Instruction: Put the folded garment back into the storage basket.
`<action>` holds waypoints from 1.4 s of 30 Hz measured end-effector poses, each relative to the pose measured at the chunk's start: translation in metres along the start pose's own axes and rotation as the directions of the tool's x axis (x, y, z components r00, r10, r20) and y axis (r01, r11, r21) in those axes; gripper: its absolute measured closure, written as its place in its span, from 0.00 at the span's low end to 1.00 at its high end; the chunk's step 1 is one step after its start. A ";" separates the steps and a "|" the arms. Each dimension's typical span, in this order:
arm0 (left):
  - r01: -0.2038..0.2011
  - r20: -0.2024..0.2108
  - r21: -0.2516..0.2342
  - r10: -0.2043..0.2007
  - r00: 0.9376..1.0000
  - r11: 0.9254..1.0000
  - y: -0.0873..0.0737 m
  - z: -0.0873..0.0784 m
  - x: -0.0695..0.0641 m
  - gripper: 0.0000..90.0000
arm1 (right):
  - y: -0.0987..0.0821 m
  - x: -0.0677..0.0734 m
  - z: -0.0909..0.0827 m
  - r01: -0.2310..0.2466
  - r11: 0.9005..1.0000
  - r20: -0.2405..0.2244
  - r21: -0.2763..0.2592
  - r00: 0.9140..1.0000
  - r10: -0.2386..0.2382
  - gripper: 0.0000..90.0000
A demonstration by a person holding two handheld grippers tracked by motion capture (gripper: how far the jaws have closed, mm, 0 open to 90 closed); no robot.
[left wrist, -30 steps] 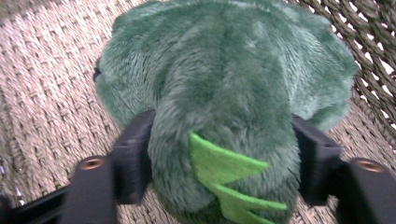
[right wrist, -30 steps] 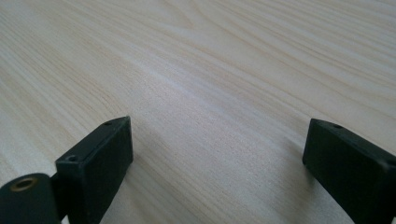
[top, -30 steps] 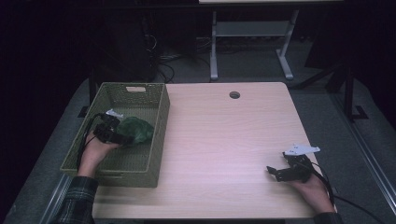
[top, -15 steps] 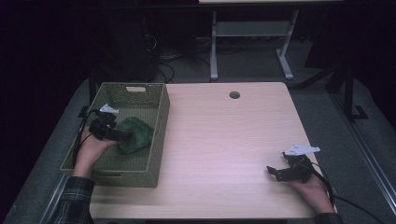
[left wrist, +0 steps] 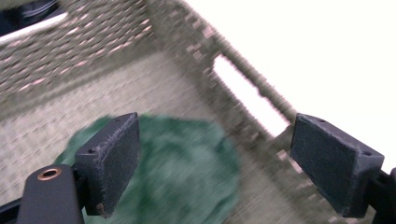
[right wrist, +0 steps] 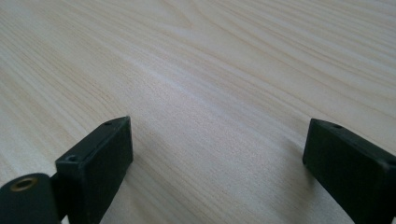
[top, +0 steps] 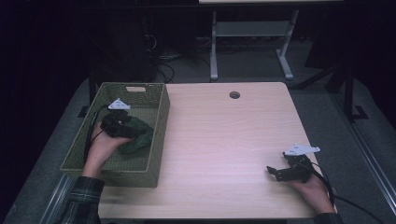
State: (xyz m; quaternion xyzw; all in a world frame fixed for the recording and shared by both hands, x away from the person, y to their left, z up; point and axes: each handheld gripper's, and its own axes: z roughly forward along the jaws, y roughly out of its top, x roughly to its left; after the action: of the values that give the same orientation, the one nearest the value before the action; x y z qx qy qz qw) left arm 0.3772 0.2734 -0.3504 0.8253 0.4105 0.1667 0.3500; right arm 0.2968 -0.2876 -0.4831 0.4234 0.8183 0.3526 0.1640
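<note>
The green cloth (top: pixel 136 139) lies on the floor of the woven basket (top: pixel 156 140), and the left claw (left wrist: pixel 212 163) hangs just above it with jaws wide and nothing between them. I think the cloth is dropped off, so that claw should lift clear next. The right claw (right wrist: pixel 219 172) rests open on the tabletop (top: pixel 224 140).

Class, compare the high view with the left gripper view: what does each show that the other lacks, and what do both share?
High view alone: the wooden table, the right gripper resting open on it, and the left hand.

Left gripper view alone: a close look between the left gripper's own jaws, standing wide apart with nothing pressed between them.

Both: the green cloth lying on the floor of the woven basket.
</note>
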 end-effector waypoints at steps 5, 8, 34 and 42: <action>-0.038 0.036 -0.028 0.039 0.999 0.999 0.012 0.005 -0.019 0.17 | 0.000 0.000 0.000 0.000 1.000 0.000 0.000 1.000 0.000 0.09; -0.057 0.059 -0.043 0.060 0.996 0.997 0.019 0.008 -0.030 0.17 | 0.000 0.000 0.000 0.000 1.000 0.000 0.000 1.000 0.000 0.09; -0.189 0.247 -0.077 0.202 0.948 0.979 0.048 0.061 -0.129 0.17 | 0.000 0.000 0.000 -0.001 1.000 0.000 0.000 1.000 0.001 0.09; -0.243 0.281 -0.077 0.255 0.925 0.967 0.040 0.088 -0.158 0.17 | 0.000 0.000 0.000 0.000 1.000 0.000 0.000 1.000 0.000 0.09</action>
State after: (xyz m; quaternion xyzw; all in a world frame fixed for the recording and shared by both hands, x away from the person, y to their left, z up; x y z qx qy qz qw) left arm 0.3534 0.0928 -0.3812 0.8789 0.2436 0.0961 0.3987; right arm 0.2968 -0.2876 -0.4832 0.4233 0.8182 0.3527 0.1641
